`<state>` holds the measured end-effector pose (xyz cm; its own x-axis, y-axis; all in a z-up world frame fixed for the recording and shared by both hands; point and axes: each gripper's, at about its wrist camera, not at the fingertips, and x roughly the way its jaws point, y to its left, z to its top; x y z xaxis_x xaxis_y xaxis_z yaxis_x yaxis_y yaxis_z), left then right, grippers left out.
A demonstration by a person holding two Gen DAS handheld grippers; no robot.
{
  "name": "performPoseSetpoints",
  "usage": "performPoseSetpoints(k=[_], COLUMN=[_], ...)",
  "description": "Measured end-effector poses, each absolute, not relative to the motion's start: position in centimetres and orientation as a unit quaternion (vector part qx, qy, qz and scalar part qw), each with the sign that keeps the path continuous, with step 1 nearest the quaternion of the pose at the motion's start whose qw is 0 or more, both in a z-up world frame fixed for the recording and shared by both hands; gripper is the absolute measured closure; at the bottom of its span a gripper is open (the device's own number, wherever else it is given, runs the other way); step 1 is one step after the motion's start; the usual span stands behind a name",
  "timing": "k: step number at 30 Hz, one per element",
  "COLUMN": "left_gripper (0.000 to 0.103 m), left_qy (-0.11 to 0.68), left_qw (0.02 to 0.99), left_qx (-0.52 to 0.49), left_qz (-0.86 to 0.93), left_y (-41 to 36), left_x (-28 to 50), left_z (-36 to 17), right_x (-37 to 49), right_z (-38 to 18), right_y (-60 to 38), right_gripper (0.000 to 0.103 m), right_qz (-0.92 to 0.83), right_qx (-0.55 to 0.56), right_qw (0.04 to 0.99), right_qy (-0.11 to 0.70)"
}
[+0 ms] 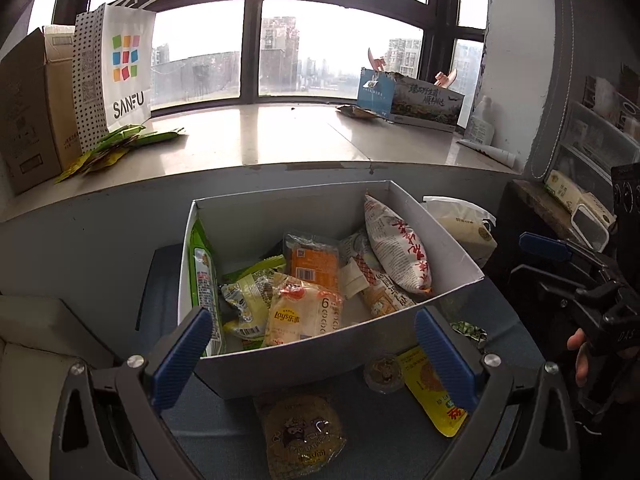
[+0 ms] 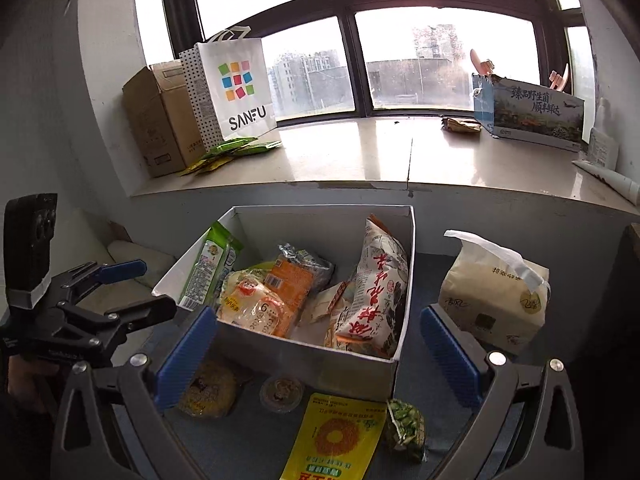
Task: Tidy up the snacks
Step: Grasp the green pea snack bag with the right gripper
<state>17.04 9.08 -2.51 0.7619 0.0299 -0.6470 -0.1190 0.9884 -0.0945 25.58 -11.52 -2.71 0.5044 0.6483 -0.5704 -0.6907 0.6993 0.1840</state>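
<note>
A white open box (image 1: 452,256) (image 2: 276,356) on a blue-grey table holds several snack packets, among them a Lay's bag (image 1: 300,316) (image 2: 256,308) and a tall white-and-red bag (image 1: 400,252) (image 2: 380,292). In front of the box lie a round yellow cake pack (image 1: 304,436) (image 2: 208,394), a small round cup snack (image 1: 384,374) (image 2: 281,393), a flat yellow packet (image 1: 434,396) (image 2: 340,440) and a small green pea pack (image 1: 470,330) (image 2: 406,428). My left gripper (image 1: 312,364) (image 2: 120,292) is open and empty above the cake pack. My right gripper (image 2: 320,364) (image 1: 548,258) is open and empty above the loose snacks.
A tissue pack (image 2: 492,296) (image 1: 464,228) stands right of the box. The window sill (image 1: 280,140) behind carries a SANFU bag (image 1: 124,68) (image 2: 236,88), cardboard boxes, green sachets (image 1: 116,146) and a printed carton (image 2: 532,112). Shelving (image 1: 600,144) stands at the far right.
</note>
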Motion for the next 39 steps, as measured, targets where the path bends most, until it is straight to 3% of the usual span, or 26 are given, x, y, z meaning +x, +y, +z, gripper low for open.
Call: performPoseSetpoints(k=[10,16,28,39], left_gripper=[0.0,0.0,0.0,0.0], left_qy=[0.301,0.332,0.349,0.356], left_qw=[0.949,0.939,0.935,0.934], left_qx=[-0.092,-0.085,-0.034,-0.014], left_qz=[-0.019,-0.03,-0.045,-0.041], left_y=[5.9,3.7,1.0,0.6], left_x=[8.0,6.5,3.6,3.5], left_z=[-2.6,-5.1,-6.9,-7.2], right_x=[16.5,14.5,18.5,27.3], right_z=[-5.9,-10.0,-12.7,-15.7], right_y=[-18.4,-21.4,-21.6,-16.8], right_gripper=[0.0,0.0,0.0,0.0], right_qz=[0.365,0.333,0.301,0.262], right_qx=[-0.03,-0.016,0.002,-0.036], right_qw=[0.88,0.879,0.873,0.862], right_qy=[0.303,0.342,0.383,0.433])
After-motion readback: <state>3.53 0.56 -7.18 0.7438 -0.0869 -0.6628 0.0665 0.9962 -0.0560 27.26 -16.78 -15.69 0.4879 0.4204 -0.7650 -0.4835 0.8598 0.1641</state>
